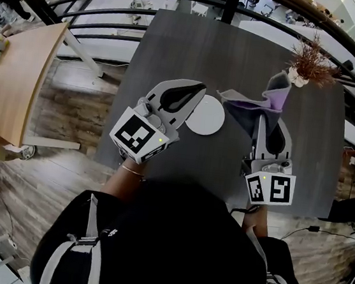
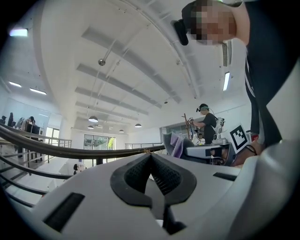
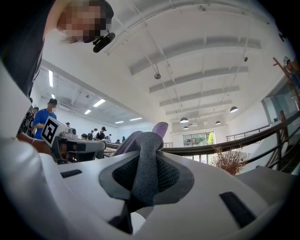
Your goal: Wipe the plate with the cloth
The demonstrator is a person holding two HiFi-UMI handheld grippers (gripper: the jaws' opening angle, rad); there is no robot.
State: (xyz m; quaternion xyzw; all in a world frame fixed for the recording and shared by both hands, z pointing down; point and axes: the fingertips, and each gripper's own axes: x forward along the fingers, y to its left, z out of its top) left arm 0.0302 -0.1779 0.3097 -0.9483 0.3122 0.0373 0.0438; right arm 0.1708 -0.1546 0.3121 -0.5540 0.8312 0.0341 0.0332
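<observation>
A small round white plate [image 1: 208, 119] lies on the dark grey table [image 1: 176, 48], its left edge hidden under my left gripper [image 1: 201, 87]. That gripper hovers above the plate, shut with nothing in it; its closed dark pads [image 2: 151, 157] show in the left gripper view. To the plate's right my right gripper [image 1: 260, 118] is shut on a grey and purple cloth [image 1: 267, 99], which stands up in folds beyond the jaws. In the right gripper view the cloth [image 3: 143, 171] runs between the pads and sticks out past the tips.
A dried plant in a small vase [image 1: 308, 63] stands at the table's far right. A dark railing [image 1: 117, 8] curves behind the table. A wooden table [image 1: 15, 79] is off to the left. Other people work in the background.
</observation>
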